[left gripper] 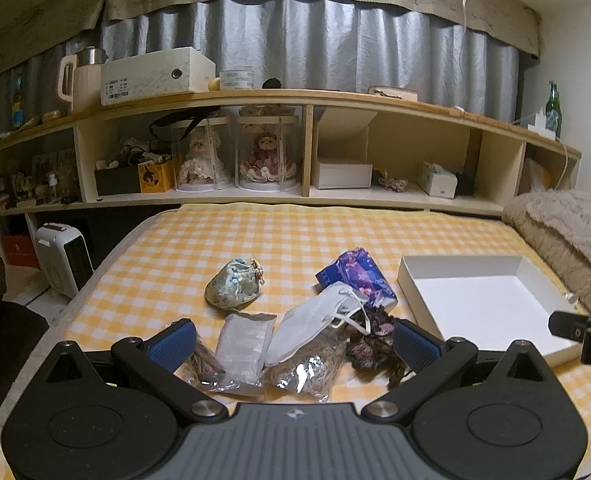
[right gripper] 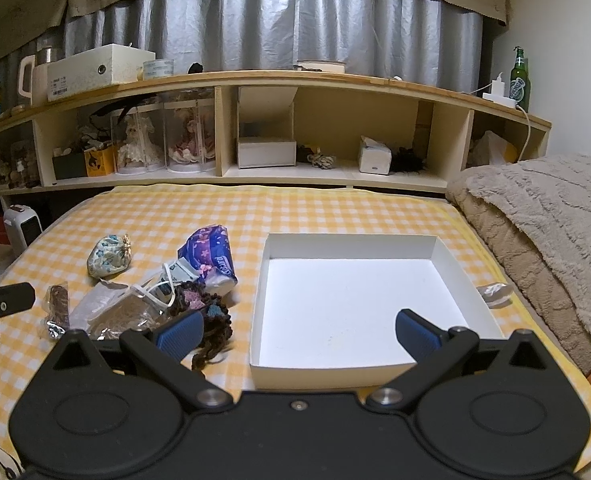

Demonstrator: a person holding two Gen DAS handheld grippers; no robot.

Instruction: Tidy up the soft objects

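Observation:
A pile of soft items lies on the yellow checked bed sheet (left gripper: 215,248): a floral drawstring pouch (left gripper: 233,283), a purple tissue pack (left gripper: 355,276), a white face mask (left gripper: 315,328), a clear packet (left gripper: 243,344), a bag of straw-like filler (left gripper: 311,368) and a dark crocheted piece (left gripper: 371,344). My left gripper (left gripper: 293,344) hovers open just before the pile, holding nothing. A shallow white box (right gripper: 351,300) sits empty to the right of the pile. My right gripper (right gripper: 299,334) is open over the box's near left corner, its left finger beside the crocheted piece (right gripper: 207,320).
A folded beige fleece blanket (right gripper: 543,220) lies right of the box, with a small clear wrapper (right gripper: 495,292) between them. A long wooden shelf (right gripper: 295,80) with dolls, boxes and a green bottle (right gripper: 520,80) runs behind the bed. A white heater (left gripper: 65,256) stands on the floor at left.

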